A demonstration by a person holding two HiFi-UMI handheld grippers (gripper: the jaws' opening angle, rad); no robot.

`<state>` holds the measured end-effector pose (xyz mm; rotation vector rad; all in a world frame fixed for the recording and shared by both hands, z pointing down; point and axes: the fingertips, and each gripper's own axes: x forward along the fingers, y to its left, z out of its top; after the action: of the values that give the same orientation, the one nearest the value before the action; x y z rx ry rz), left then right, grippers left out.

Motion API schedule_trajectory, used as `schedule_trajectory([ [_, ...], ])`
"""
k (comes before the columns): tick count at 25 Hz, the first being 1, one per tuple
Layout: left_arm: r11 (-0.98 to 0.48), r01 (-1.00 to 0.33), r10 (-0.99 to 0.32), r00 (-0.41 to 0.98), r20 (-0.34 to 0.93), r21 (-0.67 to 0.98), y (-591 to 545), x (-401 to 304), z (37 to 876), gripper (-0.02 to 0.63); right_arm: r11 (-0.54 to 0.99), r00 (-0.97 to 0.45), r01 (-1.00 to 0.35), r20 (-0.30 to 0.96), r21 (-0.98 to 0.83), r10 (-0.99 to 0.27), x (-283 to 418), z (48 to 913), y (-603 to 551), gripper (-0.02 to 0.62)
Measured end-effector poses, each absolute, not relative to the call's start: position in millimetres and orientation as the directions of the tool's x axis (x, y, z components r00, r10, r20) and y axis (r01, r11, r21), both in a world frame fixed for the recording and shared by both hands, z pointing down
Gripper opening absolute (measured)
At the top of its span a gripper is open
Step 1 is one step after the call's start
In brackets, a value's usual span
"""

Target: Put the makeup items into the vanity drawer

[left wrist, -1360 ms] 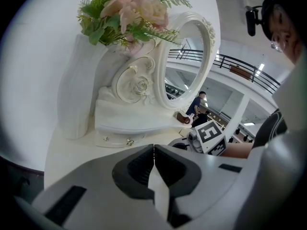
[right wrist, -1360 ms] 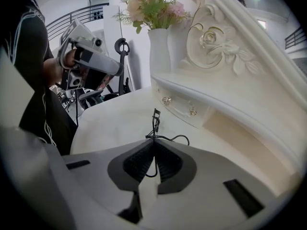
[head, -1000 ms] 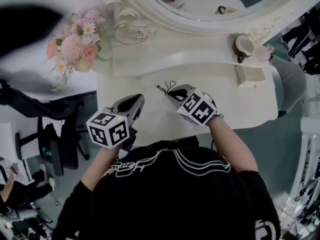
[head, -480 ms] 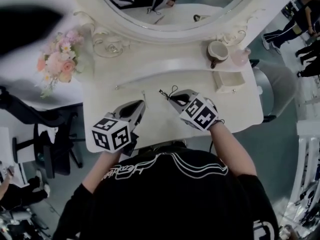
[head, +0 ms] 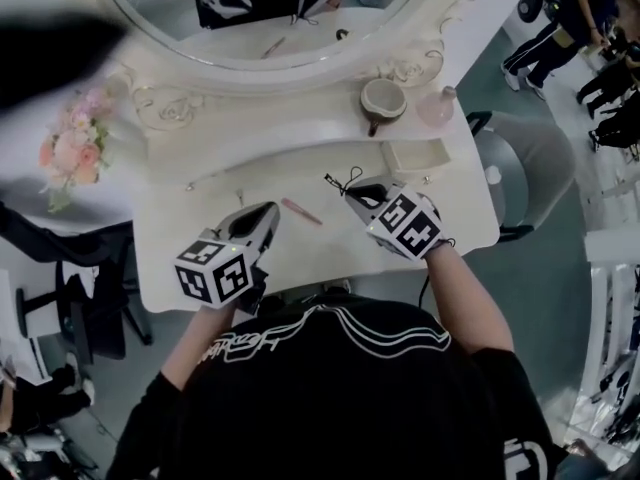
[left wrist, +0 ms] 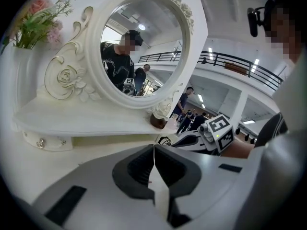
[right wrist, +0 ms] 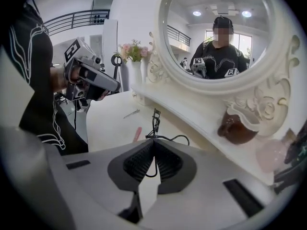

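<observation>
My right gripper (head: 352, 190) is shut on a black eyelash curler (head: 340, 179), held just above the white vanity top (head: 330, 243). In the right gripper view the curler (right wrist: 155, 121) sticks out forward from between the pads, and its wire loop hangs behind them. My left gripper (head: 272, 211) hovers over the tabletop to the left, shut with nothing in it (left wrist: 154, 162). A pink stick (head: 301, 211) lies on the table between the two grippers. A thin metal tool (head: 239, 197) lies further left. No open drawer shows.
A raised shelf under the oval mirror (head: 250, 18) carries a brown cup (head: 381, 100) and a pink bottle (head: 437, 106). A small white box (head: 417, 157) sits below them. Pink flowers (head: 72, 148) stand at the left. A grey chair (head: 525, 173) is at the right.
The head view has swung, so the vanity sits further left and up. The pink stick now shows between the grippers. Both grippers keep their places; the right still holds the curler.
</observation>
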<state>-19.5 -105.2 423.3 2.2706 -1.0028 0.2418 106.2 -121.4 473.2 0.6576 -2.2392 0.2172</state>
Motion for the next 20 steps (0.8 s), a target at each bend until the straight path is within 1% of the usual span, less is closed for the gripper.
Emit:
schedule_trajectory([
  [6,-0.506,-0.717,-0.601,0.692,0.401,0.479,-111,19,428,0.025,0.829,-0.534,-0.553,0.73,0.08,-0.426,171,469,-137,0.034],
  [11,-0.494,-0.724,-0.601,0.684,0.413,0.481,-112,40,434,0.025,0.824,-0.49,-0.555,0.756,0.113,-0.434,220,469,-153,0.034],
  [16,-0.475,-0.738,-0.607,0.67,0.428,0.48,-116,49,444,0.025,0.827,-0.455,-0.551,0.791,0.11,-0.409,255,477,-172,0.033],
  [20,-0.464,-0.743,-0.612,0.662,0.433,0.481,-121,55,448,0.025,0.83,-0.462,-0.556,0.816,0.039,-0.348,273,484,-178,0.033],
])
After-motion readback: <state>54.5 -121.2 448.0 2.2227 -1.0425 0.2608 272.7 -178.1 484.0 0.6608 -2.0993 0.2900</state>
